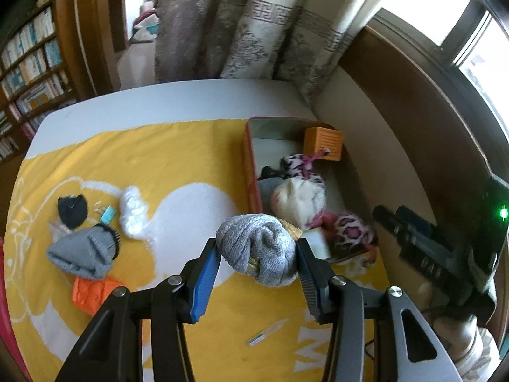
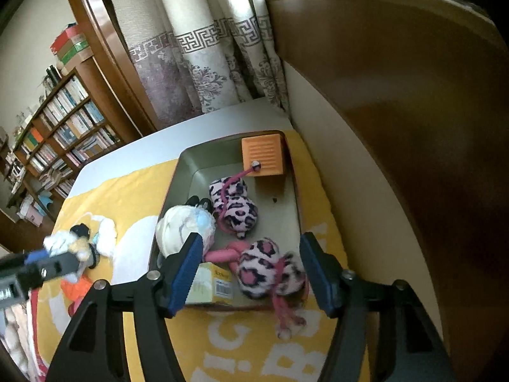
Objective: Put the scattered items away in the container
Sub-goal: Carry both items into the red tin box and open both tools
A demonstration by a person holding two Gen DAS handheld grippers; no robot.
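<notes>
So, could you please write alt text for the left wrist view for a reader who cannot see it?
The left gripper holds a rolled grey knit sock above a yellow blanket. To its right, an orange-rimmed container holds pink leopard plush toys and an orange box; another grey sock, black cloth and white wad lie left.

**Daylight from the window, soft shadows, strong fisheye warp**

Daylight enters through the window (image 1: 477, 47) at the upper right of the left wrist view, where the panes blow out to white. The yellow blanket (image 1: 178, 159) is evenly lit with only faint shadows. Both views bend hard toward the edges, with black corners, and the bookshelf (image 2: 60, 130) curves. The right wrist view is dimmer; its wooden panel (image 2: 397, 95) carries a dull sheen. The left gripper (image 2: 47, 264) there is smeared by motion blur.
</notes>
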